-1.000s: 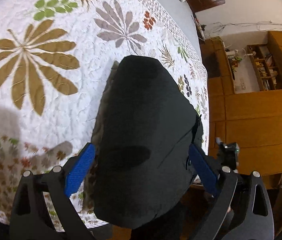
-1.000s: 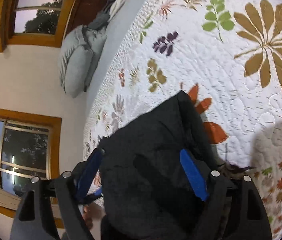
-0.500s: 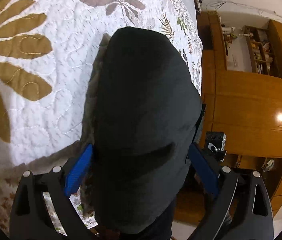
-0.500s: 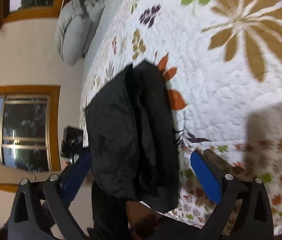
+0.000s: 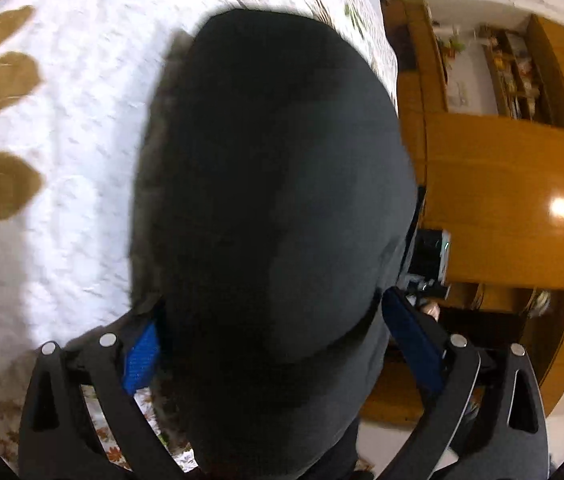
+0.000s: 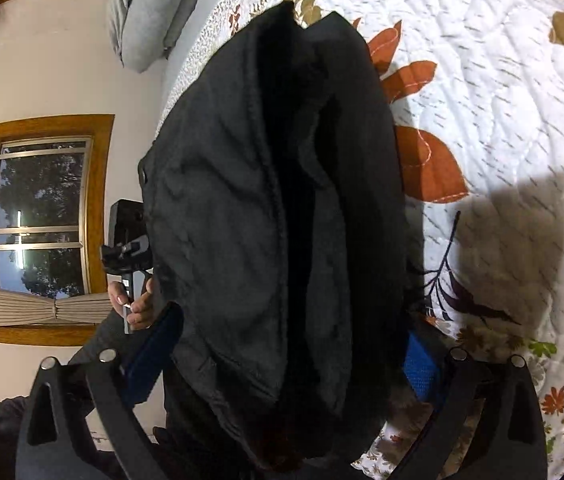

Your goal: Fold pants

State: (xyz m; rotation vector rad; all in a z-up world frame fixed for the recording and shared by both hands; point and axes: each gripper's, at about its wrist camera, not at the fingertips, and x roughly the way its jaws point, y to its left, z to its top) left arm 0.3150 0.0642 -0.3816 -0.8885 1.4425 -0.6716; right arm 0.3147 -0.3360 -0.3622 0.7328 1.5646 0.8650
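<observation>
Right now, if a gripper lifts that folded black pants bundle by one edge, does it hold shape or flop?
Likely flops: the pants show soft creases and loose stacked layers that gape apart along the middle, so the fold could open. Probably light for their bulk, being thin cloth. Pushing may drag rather than slide them, since the quilted bedspread looks textured.

Wooden wardrobe, wood-framed window, pale wall, floral bedspread.
</observation>
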